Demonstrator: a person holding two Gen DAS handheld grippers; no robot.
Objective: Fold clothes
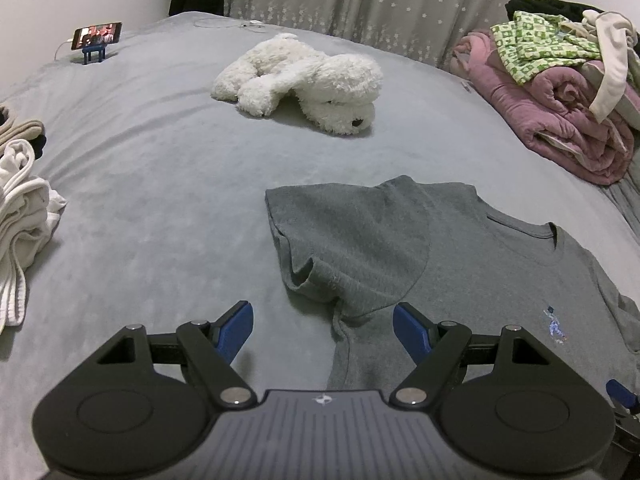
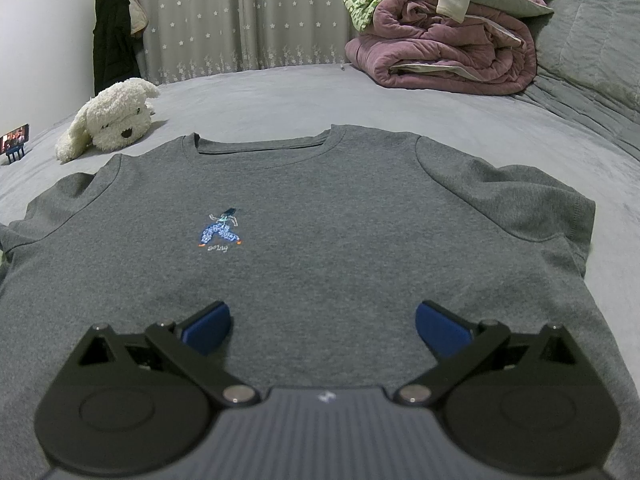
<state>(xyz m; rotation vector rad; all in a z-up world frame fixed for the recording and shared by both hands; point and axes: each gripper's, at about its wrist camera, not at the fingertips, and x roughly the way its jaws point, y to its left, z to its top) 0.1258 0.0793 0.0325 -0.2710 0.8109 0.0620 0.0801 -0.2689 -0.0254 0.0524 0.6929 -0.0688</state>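
Note:
A grey T-shirt [image 2: 320, 240] with a small blue figure print [image 2: 220, 232] lies flat, front up, on the grey bed, collar pointing away. In the left wrist view the T-shirt [image 1: 460, 264] fills the right side, its left sleeve [image 1: 340, 236] spread toward the middle. My left gripper [image 1: 323, 330] is open, low over the bed, its jaws either side of the sleeve's armpit area. My right gripper [image 2: 323, 326] is open above the shirt's lower chest, holding nothing. A bit of the right gripper shows at the left wrist view's right edge [image 1: 622, 398].
A white plush dog [image 1: 304, 78] lies beyond the shirt. A rolled pink quilt [image 2: 444, 52] topped with clothes sits at the far right. White folded clothes [image 1: 20, 216] lie at the left. A phone on a blue stand [image 1: 96, 40] is at the far left corner.

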